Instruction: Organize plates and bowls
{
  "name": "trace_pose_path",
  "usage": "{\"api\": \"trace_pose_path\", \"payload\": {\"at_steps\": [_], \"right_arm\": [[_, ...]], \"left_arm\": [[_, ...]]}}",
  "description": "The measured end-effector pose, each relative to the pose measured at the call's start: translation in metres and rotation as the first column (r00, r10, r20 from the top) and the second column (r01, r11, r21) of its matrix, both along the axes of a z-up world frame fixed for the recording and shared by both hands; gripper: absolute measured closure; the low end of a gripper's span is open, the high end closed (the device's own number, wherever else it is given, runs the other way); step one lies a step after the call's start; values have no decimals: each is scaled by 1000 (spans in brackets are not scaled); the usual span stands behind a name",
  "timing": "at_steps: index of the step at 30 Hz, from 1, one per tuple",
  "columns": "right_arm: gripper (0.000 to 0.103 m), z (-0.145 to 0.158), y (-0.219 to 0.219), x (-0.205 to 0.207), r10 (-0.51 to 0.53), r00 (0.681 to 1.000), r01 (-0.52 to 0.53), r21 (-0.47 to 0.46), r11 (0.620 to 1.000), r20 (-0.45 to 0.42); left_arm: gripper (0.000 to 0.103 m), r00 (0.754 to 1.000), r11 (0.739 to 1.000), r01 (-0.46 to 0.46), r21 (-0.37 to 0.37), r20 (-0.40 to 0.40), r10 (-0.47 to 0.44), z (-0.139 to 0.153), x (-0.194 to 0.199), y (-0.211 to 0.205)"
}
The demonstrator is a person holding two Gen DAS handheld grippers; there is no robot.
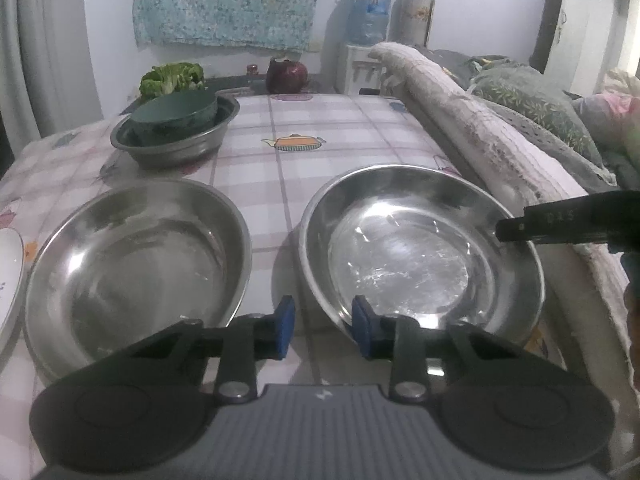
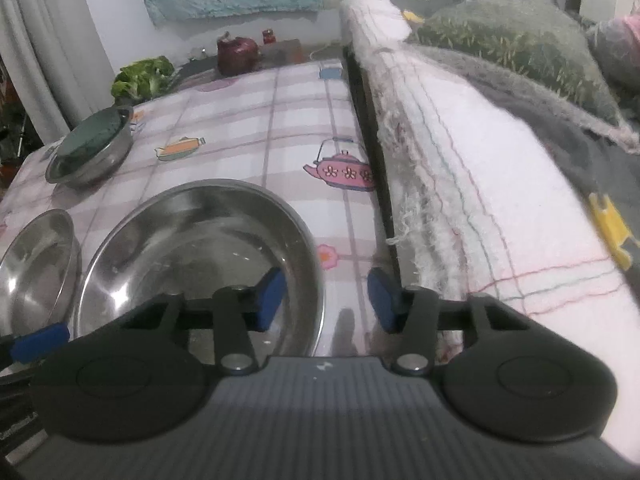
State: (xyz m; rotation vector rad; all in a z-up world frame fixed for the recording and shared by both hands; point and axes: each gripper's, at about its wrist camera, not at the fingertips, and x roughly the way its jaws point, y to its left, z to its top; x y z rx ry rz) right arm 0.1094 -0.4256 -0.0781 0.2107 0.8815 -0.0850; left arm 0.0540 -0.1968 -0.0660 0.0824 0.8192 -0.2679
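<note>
Two shallow steel plates lie side by side on the checked tablecloth: the left plate (image 1: pixel 136 264) (image 2: pixel 36 268) and the right plate (image 1: pixel 408 248) (image 2: pixel 200 240). My left gripper (image 1: pixel 323 328) straddles the right plate's near-left rim, one blue pad inside and one outside, with a gap still showing. My right gripper (image 2: pixel 327 302) straddles the same plate's right rim, also with space around it. One of its black fingers (image 1: pixel 516 228) shows over that rim in the left wrist view. Neither gripper's pads press on the metal.
At the back left a steel bowl (image 1: pixel 172 144) (image 2: pixel 92 160) holds an upturned dark green bowl (image 1: pixel 176 116). A white plate (image 1: pixel 10 280) peeks in at the left edge. A rolled blanket (image 1: pixel 460 128) (image 2: pixel 460 160) runs along the table's right side. Lettuce (image 1: pixel 172 76) and a red cabbage (image 1: pixel 286 74) sit behind.
</note>
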Motion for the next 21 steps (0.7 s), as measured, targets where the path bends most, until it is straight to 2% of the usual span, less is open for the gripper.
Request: {"api": "trace_pose_path", "payload": {"at_steps": [3, 5, 9, 21], "right_arm": [[81, -9, -4, 6, 5, 1000, -4, 24, 1000, -27], [91, -12, -2, 7, 24, 999, -22, 51, 998, -34], [91, -9, 9, 1, 50, 998, -49, 11, 999, -31], [91, -2, 28, -44, 66, 995, -61, 73, 995, -74]], "left_arm": [[83, 1000, 1000, 20, 4, -8, -20, -1, 3, -3], [83, 1000, 1000, 19, 3, -14, -19, -1, 4, -3], [84, 1000, 1000, 14, -4, -27, -14, 0, 5, 3], [84, 995, 998, 57, -34, -75, -59, 6, -22, 35]]}}
